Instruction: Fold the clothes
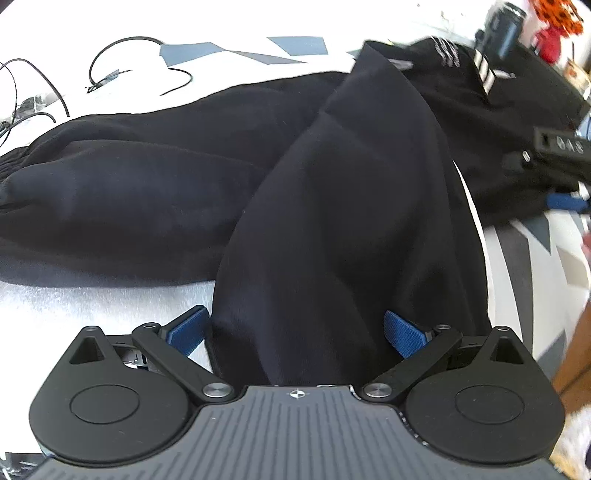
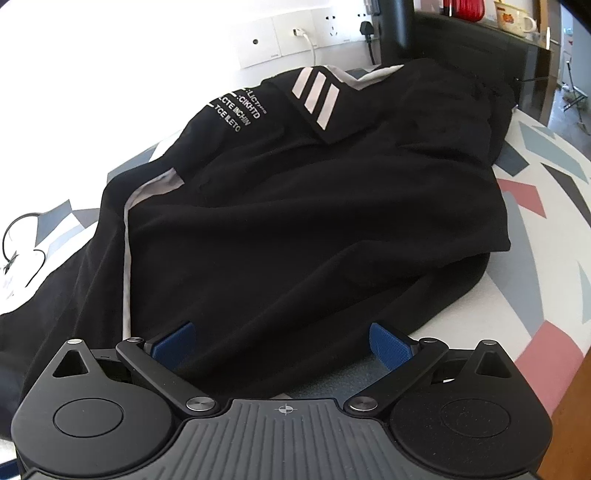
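Black fleece trousers [image 1: 332, 221] are draped between the left gripper's [image 1: 295, 332] spread jaws; the right gripper's [image 2: 282, 341] jaws are also released.

A: Looks like somebody's home to me, a living or dining room maybe?

B: Yeah, home. White wall sockets [image 2: 295, 37] with chargers plugged in, a cartoon mug [image 2: 513, 18] and red canister [image 2: 467, 9] on a dark cabinet [image 2: 480, 48], geometric-print cloth [image 2: 546, 192] over the counter.
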Tool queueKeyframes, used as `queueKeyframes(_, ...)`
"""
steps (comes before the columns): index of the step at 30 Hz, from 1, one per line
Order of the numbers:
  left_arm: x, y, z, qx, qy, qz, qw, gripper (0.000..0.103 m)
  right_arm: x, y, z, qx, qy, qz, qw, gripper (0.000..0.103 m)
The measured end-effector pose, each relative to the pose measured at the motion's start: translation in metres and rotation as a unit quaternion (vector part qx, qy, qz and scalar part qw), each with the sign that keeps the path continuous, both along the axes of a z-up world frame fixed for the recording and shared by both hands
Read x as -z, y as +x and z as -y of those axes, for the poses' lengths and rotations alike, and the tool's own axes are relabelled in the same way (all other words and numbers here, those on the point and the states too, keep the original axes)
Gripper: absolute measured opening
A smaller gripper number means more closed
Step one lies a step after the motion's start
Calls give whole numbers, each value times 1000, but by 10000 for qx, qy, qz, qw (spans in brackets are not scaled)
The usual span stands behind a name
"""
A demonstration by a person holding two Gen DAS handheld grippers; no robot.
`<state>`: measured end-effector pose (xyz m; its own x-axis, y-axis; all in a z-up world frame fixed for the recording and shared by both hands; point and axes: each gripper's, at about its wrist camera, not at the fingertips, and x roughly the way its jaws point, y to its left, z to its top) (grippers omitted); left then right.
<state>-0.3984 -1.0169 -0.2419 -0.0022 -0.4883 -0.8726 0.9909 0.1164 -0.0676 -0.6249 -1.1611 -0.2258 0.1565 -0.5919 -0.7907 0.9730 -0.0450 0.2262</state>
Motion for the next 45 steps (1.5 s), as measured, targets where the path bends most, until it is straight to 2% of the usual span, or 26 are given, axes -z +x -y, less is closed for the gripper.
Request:
queueKeyframes(4,-19,-17,-16,388,-471,441,9972,102,-1,2,0,28,-44,-16,10000,100)
queueKeyframes(7,-34,-31,-23,683,-916,784,9904,102,-3,2,-1,37,-68,-32,10000,100)
queueKeyframes(10,-43,-40,-24,862,-1160,969,9847,102,-4,1,-4,43,-97,-44,9999,100)
queueKeyframes(13,-44,-45,-21,1194,-1183,568,9841,97,-5,-2,-6,106,-104,-60,9999,100)
queueKeyframes(14,-44,-47,-19,1338,-1138,400,9836,91,-4,-3,-6,133,-100,-63,9998,100)
queueKeyframes(18,-29,-65,-4,1770,-720,-60,9816,89,-3,-10,-8,238,-66,-48,9997,100)
queueKeyframes(20,-17,-70,4,1744,-426,-339,9832,87,-2,-12,-8,236,-35,-63,9997,100)
queueKeyframes(21,-12,-71,6,1706,-285,-447,9839,81,-2,-12,-8,219,-13,-87,9997,100)
queueKeyframes(25,-12,-72,10,1610,-304,-447,9855,76,3,-9,-7,81,123,-306,9994,100)
queueKeyframes(28,-12,-68,10,1428,-336,-489,9880,64,5,-5,-6,-5,159,-391,9991,101)
queueKeyframes(31,-12,-65,12,1228,-355,-433,9909,41,6,-2,-6,-78,185,-405,9990,102)
queueKeyframes(33,-13,-63,12,1172,-352,-421,9916,16,7,-1,-5,-122,206,-394,9989,102)
queueKeyframes(39,-16,-50,8,1036,-435,-621,9917,8,8,5,-2,-219,251,-446,9985,102)
queueKeyframes(45,-24,-25,12,531,-585,-936,9925,6,6,13,-1,-279,198,-589,9977,102)
